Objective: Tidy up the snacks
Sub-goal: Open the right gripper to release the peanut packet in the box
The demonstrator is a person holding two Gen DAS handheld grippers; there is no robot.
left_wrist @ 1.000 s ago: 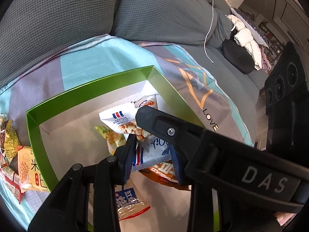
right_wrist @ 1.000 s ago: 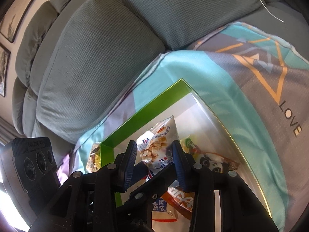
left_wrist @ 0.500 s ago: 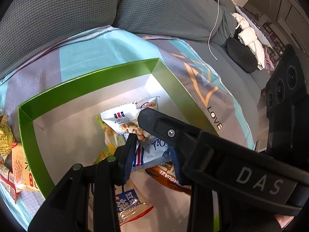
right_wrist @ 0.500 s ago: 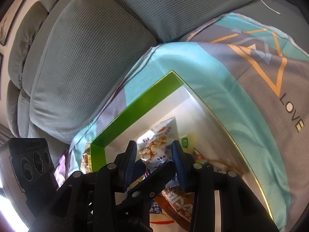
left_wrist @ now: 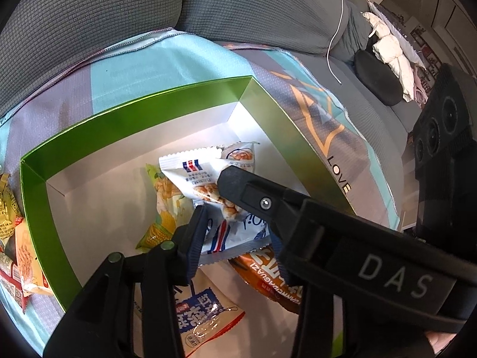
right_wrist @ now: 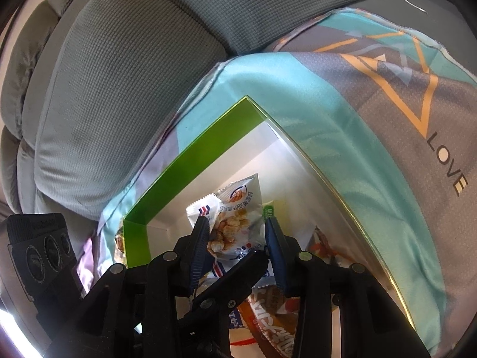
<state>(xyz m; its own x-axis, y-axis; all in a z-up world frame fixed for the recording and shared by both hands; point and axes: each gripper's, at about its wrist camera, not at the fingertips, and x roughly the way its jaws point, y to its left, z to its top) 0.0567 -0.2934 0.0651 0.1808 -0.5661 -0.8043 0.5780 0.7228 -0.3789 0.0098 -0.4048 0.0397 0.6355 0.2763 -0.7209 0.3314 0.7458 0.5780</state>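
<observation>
two grippers crowd over one packet here, so go slow. the white peanut packet (left_wrist: 190, 176) sits inside the green box (left_wrist: 134, 104), propped on the corn packet (left_wrist: 167, 203) and the orange packet (left_wrist: 262, 274). the box lies on the patterned cloth (left_wrist: 134, 59) over the sofa.

the right gripper (right_wrist: 237, 238) looks pinched onto the packet, pressed about as tight as it goes. the left gripper (left_wrist: 235, 244) has just been opening its jaws. the packet's lower striped end is between them, but i don't think the pads are pressing it.

my take: get the left one fully clear before the right lets go, otherwise the foil snags a pad and gets dragged back out. lay it flat, don't drop it on edge. there are loose snacks (left_wrist: 18, 238) outside the box on the cloth, so those look like what's next.
</observation>
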